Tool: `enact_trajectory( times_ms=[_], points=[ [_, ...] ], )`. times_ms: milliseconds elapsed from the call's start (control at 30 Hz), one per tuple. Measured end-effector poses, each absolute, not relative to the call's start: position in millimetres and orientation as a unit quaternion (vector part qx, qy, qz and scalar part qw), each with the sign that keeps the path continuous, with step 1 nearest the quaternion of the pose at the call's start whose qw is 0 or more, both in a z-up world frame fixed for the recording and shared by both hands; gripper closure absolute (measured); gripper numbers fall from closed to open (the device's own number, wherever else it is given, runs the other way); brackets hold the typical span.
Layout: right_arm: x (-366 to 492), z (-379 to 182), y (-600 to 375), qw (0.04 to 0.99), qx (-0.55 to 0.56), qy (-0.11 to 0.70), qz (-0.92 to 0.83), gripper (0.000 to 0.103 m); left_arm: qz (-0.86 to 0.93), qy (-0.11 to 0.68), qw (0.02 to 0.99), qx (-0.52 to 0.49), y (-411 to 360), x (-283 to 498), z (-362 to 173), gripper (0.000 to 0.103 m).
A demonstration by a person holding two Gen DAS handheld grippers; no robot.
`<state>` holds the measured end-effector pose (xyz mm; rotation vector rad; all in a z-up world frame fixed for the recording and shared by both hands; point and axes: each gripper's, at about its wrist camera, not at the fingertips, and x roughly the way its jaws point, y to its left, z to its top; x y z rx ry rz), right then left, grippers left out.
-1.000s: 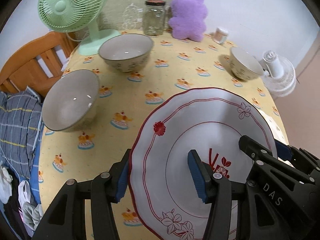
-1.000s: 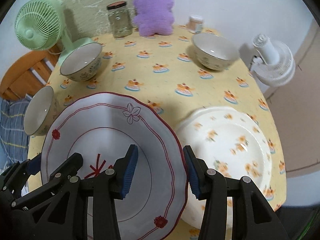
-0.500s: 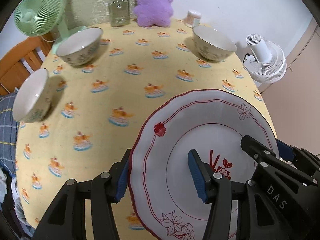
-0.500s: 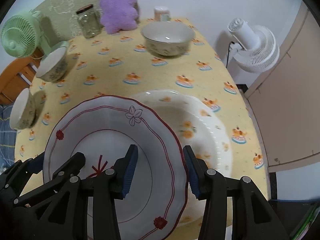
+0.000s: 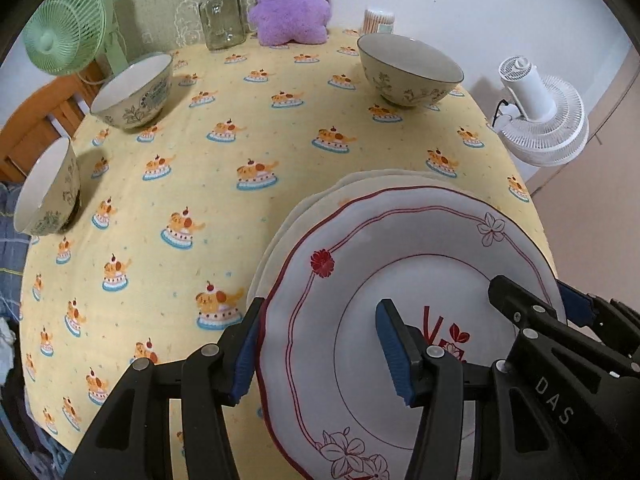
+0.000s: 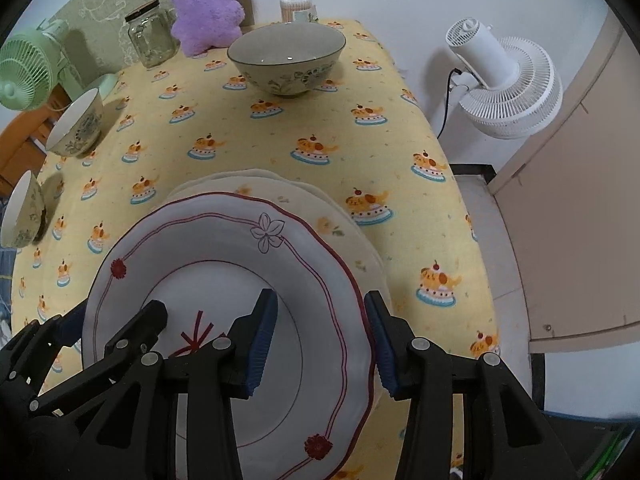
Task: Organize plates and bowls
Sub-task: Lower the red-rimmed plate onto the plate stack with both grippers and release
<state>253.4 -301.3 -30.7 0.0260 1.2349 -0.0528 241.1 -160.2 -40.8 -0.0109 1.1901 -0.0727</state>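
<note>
A white plate with a red rim line point(image 5: 400, 248) hangs between my two grippers. My left gripper point(image 5: 320, 332) is shut across its left rim, one blue pad outside the edge and one on the plate's face. My right gripper point(image 6: 320, 320) is shut across the right rim of the same red-rimmed plate point(image 6: 224, 248). Right under it, a cream plate with orange flowers point(image 6: 320, 208) lies on the yellow tablecloth, mostly covered. One bowl point(image 5: 408, 68) stands at the far right. Two more bowls point(image 5: 132, 92) point(image 5: 44, 188) stand along the left side.
A green fan point(image 5: 64, 36), a glass jar point(image 5: 222, 14), a purple plush toy point(image 5: 292, 0) and a small container point(image 5: 378, 20) line the table's far edge. A white fan point(image 6: 504, 80) stands on the floor past the right edge. A wooden chair point(image 5: 24, 136) is at the left.
Both grippers have carried the red-rimmed plate to the right across the table and slightly down. It now hangs over the cream flowered plate, which was beside it before.
</note>
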Motion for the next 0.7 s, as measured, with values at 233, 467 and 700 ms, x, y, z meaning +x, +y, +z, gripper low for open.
enact_trajectory(
  times_ms=[233, 467, 700],
  points=[
    [260.8, -38.8, -305.9, 0.813, 0.01, 0.582, -0.013, 0.055, -0.003, 0.551, 0.834, 0.012, -169.1, 242.3, -43.3, 0.048],
    [263.8, -38.3, -310.4, 0.82, 0.009, 0.573, -0.01, 0.057, 0.01, 0.547, 0.837, 0.001, -172.0, 243.8, -44.7, 0.048],
    [263.3, -39.1, -312.2, 0.821, 0.003, 0.571, -0.006, 0.057, 0.014, 0.54, 0.841, 0.016, -178.4, 243.4, -45.9, 0.046]
  ],
)
